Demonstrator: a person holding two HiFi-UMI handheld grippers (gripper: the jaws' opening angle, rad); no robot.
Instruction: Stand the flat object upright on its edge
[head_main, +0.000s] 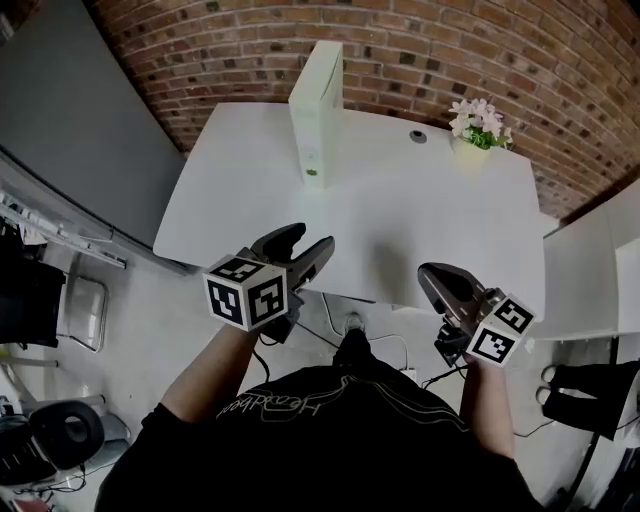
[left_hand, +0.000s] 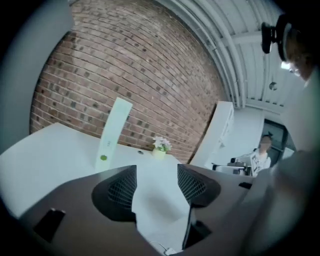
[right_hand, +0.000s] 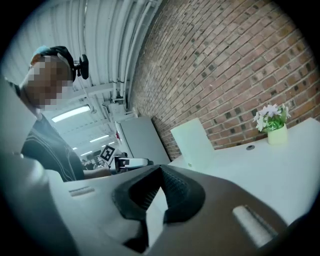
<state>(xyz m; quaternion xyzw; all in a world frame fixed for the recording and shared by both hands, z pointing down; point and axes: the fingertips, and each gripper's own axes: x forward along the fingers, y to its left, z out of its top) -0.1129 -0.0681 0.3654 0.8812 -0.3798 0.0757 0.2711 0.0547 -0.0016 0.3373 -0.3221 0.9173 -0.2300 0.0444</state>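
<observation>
While box (head_main: 318, 110) stands upright | left tongs (head_main: 310, 240) apart, empty | right tongs (head_main: 432, 272) closed

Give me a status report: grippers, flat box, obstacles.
Left gripper open, empty. Right gripper shut, empty. Flat box standing on edge, far across table. Flower pot apart, nothing blocking.

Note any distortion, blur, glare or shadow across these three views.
Head view: evenly lit and sharp; the white table bows from wide-angle distortion, faint shadow on it. Left gripper view: strong fisheye, dark corners, brick wall curved, jaws slightly soft. Right gripper view: same fisheye, ceiling lights glare, mosaic patch over a face.
</observation>
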